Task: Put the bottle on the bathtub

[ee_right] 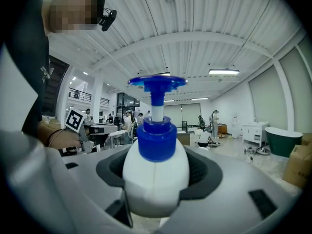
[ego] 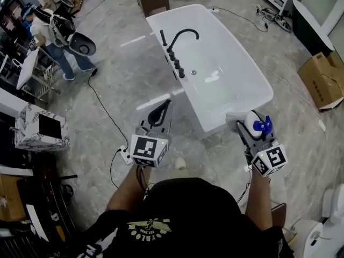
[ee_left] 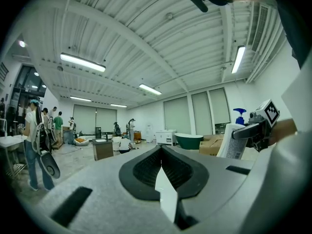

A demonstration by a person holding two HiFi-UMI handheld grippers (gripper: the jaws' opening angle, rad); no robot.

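A white bottle with a blue pump top is held in my right gripper, just off the near right corner of the white bathtub. In the right gripper view the bottle stands upright and fills the space between the pads, which are shut on its body. My left gripper hangs beside the tub's near left side, its jaws closed together with nothing in them. The left gripper view shows the pads meeting, and the bottle off to the right. A black faucet arches over the tub's left rim.
Beyond the tub, a cardboard box lies on the floor to the right. A power strip with a black cable lies by my left arm. At the far left stand a patterned box and a person. A white fixture is at bottom right.
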